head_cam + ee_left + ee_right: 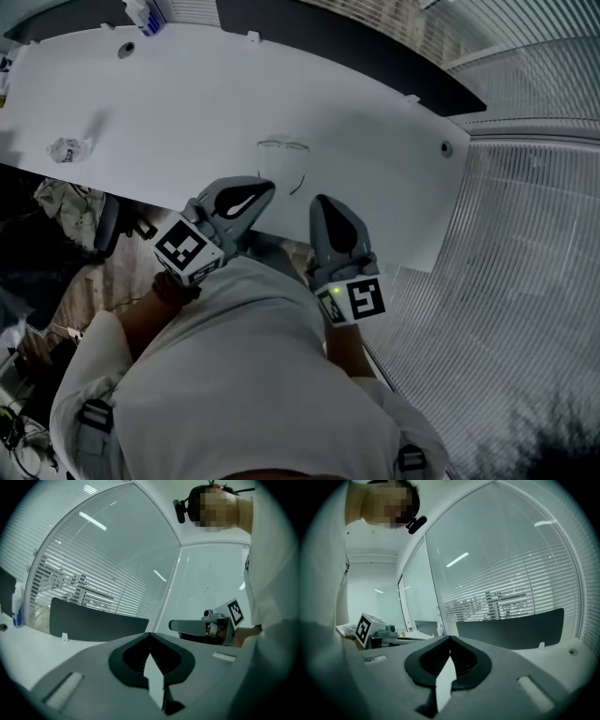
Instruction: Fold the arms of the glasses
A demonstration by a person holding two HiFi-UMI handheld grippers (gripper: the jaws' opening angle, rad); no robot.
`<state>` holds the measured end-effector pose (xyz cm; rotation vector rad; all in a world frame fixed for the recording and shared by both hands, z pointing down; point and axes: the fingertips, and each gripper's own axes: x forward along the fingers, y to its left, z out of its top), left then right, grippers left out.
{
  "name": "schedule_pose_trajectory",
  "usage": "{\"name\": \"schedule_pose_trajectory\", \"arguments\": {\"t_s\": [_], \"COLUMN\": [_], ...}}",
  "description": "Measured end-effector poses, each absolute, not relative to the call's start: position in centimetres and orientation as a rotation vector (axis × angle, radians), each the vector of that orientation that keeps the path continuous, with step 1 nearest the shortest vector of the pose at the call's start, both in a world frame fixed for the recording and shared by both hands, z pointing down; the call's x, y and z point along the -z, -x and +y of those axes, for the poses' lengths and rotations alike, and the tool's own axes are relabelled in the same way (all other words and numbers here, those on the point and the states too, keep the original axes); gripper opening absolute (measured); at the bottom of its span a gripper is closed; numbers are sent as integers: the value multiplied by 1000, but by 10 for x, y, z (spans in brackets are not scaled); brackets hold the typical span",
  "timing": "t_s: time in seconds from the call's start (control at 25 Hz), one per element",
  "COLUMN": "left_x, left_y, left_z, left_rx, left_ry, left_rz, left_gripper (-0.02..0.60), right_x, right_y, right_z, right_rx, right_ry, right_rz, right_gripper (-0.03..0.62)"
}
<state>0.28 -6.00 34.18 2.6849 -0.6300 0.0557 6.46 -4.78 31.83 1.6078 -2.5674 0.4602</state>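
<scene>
Left claw (265, 190) and right claw (321, 202) both closed, empty, clear-framed glasses (284, 143) lying unfolded

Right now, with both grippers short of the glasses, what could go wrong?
1. The glasses are clear and faint on the white table; a grab could easily miss the thin arms.
2. The left gripper and right gripper are both shut; pushed in like that, they would likely shove or spin the glasses.
3. The arm tips lie closest to the jaws and could be knocked first.
</scene>
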Motion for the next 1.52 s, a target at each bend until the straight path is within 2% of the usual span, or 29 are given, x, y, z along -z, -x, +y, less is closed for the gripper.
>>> {"name": "schedule_pose_trajectory", "arguments": {"t_s": [0.2, 0.32, 0.56, 0.84, 1.04, 1.28, 1.52], "left_x": [-366, -394, -468, -562, -614, -648, -658], "left_y": [-8, -11, -15, -17, -23, -22, -20], "left_z": [-72, -83, -114, -143, -150, -155, -158], "left_rx": [-202, -330, -586, -925, -1041, -1125, -1132], "left_ry": [-2766, -2792, -2781, -2753, -2708, -2677, -2671], "left_rz": [-645, -647, -607, -545, -479, -465, -472], "left_gripper": [2, 49, 89, 100, 104, 106, 50], "right_x": [-333, -358, -434, -527, -583, -630, -656], "right_y": [-72, -78, -95, -121, -133, -150, -136], "right_z": [-56, -66, -83, -94, -94, -92, -85], "right_rx": [-454, -461, -570, -730, -876, -879, -872], "right_ry": [-1571, -1539, -1478, -1458, -1422, -1361, -1276], "right_rz": [-2537, -2487, -2360, -2193, -2099, -1968, -1949], "right_gripper": [0, 2, 20, 32, 48, 48, 48]}}
